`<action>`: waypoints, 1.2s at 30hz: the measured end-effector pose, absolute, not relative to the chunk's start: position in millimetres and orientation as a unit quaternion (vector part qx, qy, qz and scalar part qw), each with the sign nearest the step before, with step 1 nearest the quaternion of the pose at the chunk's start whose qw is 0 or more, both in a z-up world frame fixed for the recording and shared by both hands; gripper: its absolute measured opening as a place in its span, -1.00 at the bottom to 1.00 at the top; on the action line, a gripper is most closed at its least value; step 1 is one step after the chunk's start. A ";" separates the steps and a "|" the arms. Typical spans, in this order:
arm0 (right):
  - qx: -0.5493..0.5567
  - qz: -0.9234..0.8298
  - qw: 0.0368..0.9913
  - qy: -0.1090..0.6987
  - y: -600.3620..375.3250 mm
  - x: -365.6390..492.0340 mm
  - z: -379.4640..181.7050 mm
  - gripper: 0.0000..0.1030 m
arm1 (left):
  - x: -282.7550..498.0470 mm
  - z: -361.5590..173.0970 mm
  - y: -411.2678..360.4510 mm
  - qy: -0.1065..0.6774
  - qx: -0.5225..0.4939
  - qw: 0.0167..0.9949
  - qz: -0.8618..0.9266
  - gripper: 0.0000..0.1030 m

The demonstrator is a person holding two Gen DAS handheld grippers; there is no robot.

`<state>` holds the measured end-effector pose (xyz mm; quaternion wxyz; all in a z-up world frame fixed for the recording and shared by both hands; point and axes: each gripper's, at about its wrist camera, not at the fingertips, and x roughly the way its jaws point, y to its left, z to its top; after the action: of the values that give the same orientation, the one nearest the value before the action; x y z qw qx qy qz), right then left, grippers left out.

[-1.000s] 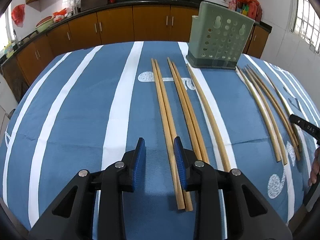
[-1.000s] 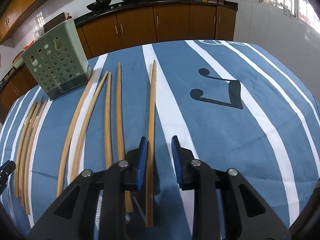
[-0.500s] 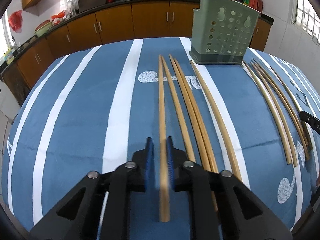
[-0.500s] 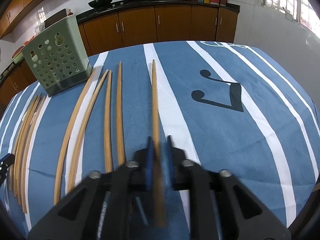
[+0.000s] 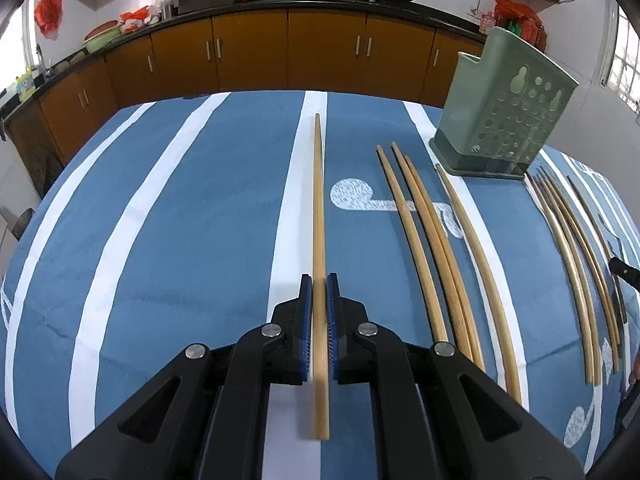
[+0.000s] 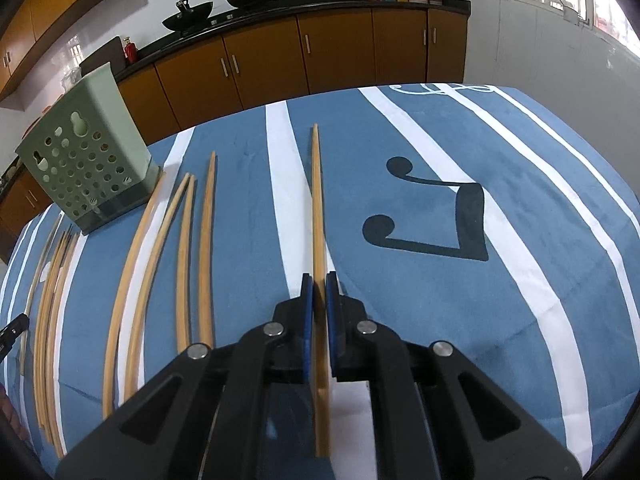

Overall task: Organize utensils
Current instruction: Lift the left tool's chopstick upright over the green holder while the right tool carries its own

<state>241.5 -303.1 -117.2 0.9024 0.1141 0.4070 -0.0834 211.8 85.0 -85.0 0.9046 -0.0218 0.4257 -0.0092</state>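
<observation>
My left gripper point(image 5: 319, 280) is shut on a long wooden chopstick point(image 5: 318, 208) that points straight ahead above the blue striped tablecloth. My right gripper point(image 6: 318, 280) is shut on another wooden chopstick point(image 6: 317, 200), also held above the cloth. Several more chopsticks lie on the cloth: to the right in the left wrist view point(image 5: 424, 240) and to the left in the right wrist view point(image 6: 184, 248). A green perforated utensil holder stands upright at the far right of the left wrist view point(image 5: 504, 116) and at the far left of the right wrist view point(image 6: 86, 160).
A further bunch of thin chopsticks lies at the cloth's edge point(image 5: 576, 256), also in the right wrist view point(image 6: 52, 292). Brown kitchen cabinets point(image 5: 256, 56) with woks on the counter run behind the table. A white wall point(image 6: 540, 52) stands at the right.
Both grippers went from open over the chopsticks to shut on one chopstick each, then lifted them off the cloth and away from the rest.
</observation>
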 end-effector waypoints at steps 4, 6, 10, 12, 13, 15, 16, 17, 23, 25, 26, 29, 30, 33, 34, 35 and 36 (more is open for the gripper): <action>0.111 -0.084 0.902 0.408 -302.1 236.7 -117.0 -0.82 | 203.6 -85.1 84.4 0.426 -0.020 0.904 -0.014 -0.85; 0.110 -0.083 0.902 0.408 -301.5 233.9 -117.2 -0.82 | 200.9 -85.1 84.6 0.426 -0.021 0.904 -0.014 -0.85; 0.113 -0.082 0.902 0.409 -302.4 230.5 -118.0 -0.83 | 195.8 -86.0 83.9 0.426 -0.018 0.904 -0.012 -0.85; 0.109 -0.080 0.902 0.409 -302.3 229.7 -117.8 -0.85 | 194.7 -86.1 82.3 0.427 -0.014 0.904 -0.011 -0.85; 0.109 -0.079 0.902 0.411 -302.3 229.6 -117.1 -0.85 | 195.3 -86.1 82.4 0.427 -0.013 0.904 -0.011 -0.86; 0.117 -0.077 0.901 0.410 -303.7 227.6 -114.0 -0.85 | 194.3 -85.3 82.3 0.429 -0.008 0.903 -0.008 -0.86; 0.121 -0.076 0.904 0.404 -304.8 224.7 -110.5 -0.85 | 192.3 -82.9 83.3 0.428 -0.009 0.904 -0.008 -0.86; 0.119 -0.077 0.909 0.393 -305.7 220.2 -102.8 -0.85 | 189.8 -78.8 84.4 0.423 -0.010 0.906 -0.010 -0.86; 0.109 -0.081 0.930 0.343 -310.7 203.9 -63.7 -0.85 | 175.5 -39.1 92.6 0.375 -0.014 0.927 -0.012 -0.86; 0.106 -0.083 0.937 0.321 -311.7 198.3 -49.3 -0.85 | 171.4 -23.8 95.3 0.356 -0.018 0.934 -0.013 -0.86; 0.104 -0.083 0.941 0.312 -311.7 195.9 -42.9 -0.85 | 169.4 -16.4 96.3 0.347 -0.019 0.938 -0.013 -0.86; 0.097 -0.085 0.951 0.281 -312.2 190.6 -23.8 -0.85 | 165.2 4.0 99.7 0.322 -0.027 0.946 -0.013 -0.86; 0.096 -0.085 0.953 0.274 -313.0 189.5 -19.1 -0.85 | 164.1 13.4 101.4 0.310 -0.033 0.950 -0.013 -0.86; 0.093 -0.085 0.961 0.245 -314.4 187.6 0.0 -0.85 | 164.2 33.2 105.7 0.286 -0.043 0.957 -0.011 -0.86; 0.092 -0.086 0.963 0.237 -314.8 188.3 5.6 -0.85 | 165.9 41.0 106.8 0.277 -0.046 0.960 -0.009 -0.86; 0.091 -0.086 0.965 0.231 -315.1 188.9 10.4 -0.85 | 167.7 47.3 107.8 0.270 -0.047 0.962 -0.007 -0.86; 0.090 -0.087 0.966 0.227 -315.8 189.5 13.6 -0.85 | 168.9 50.4 108.3 0.267 -0.048 0.962 -0.006 -0.86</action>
<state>189.5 -315.8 13.6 0.9659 0.0903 0.2266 -0.0865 168.9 108.3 50.4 0.9625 -0.0476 0.2671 -0.0056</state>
